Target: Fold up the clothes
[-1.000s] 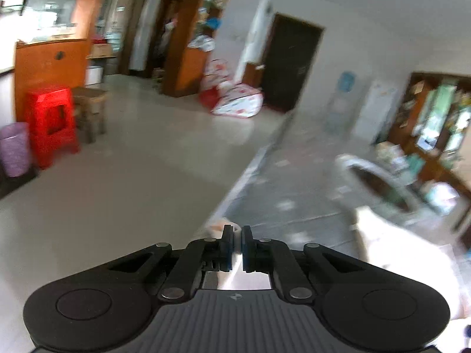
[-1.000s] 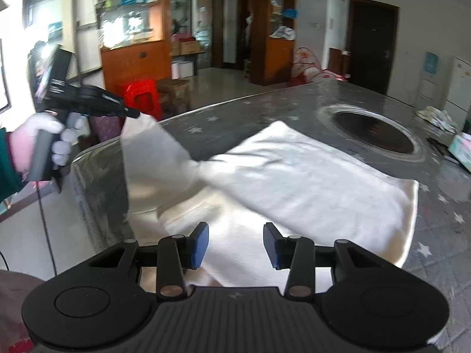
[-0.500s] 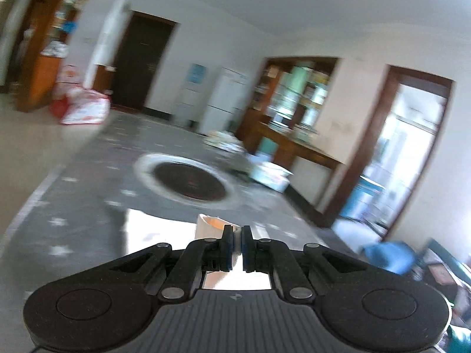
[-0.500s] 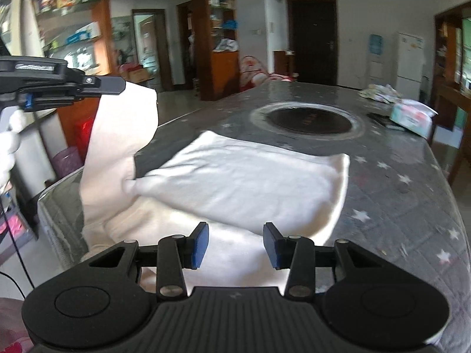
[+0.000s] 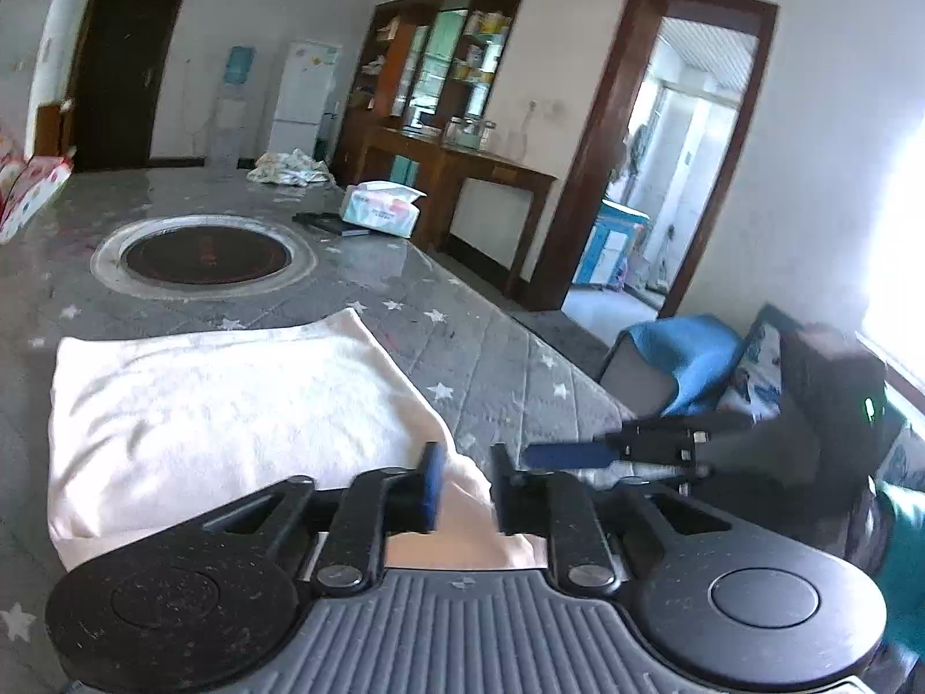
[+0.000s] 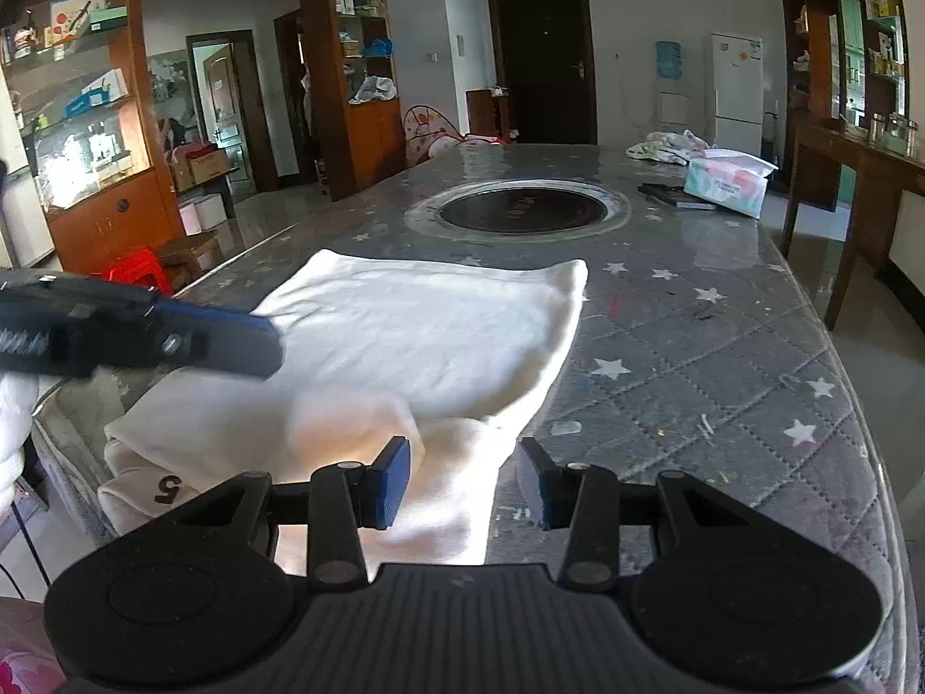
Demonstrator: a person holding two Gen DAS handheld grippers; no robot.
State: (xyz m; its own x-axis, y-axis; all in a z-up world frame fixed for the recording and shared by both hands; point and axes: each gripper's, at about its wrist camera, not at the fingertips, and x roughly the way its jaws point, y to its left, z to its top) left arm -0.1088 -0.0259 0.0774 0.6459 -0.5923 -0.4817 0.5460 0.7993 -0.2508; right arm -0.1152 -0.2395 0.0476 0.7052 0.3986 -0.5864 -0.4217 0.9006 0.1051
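A white garment lies folded on the grey star-patterned table cover, its near part bunched and showing a printed "5". My left gripper hovers over the garment's near right corner. Its jaws are opening; a fold of cloth shows between the fingers, and the pads do not press on it. The right wrist view shows that left gripper side-on above the cloth, with a blurred flap beneath it. My right gripper stands open just above the garment's near edge, and its blue fingertip shows in the left wrist view.
A round dark inset sits in the table beyond the garment. A tissue box, a dark flat object and a cloth bundle lie at the far right. The table's right edge drops beside a blue-covered seat.
My left gripper swung from the table's left side across over the garment, carrying a cloth flap onto it, and its shut jaws have parted. My right gripper shifted slightly, still open.
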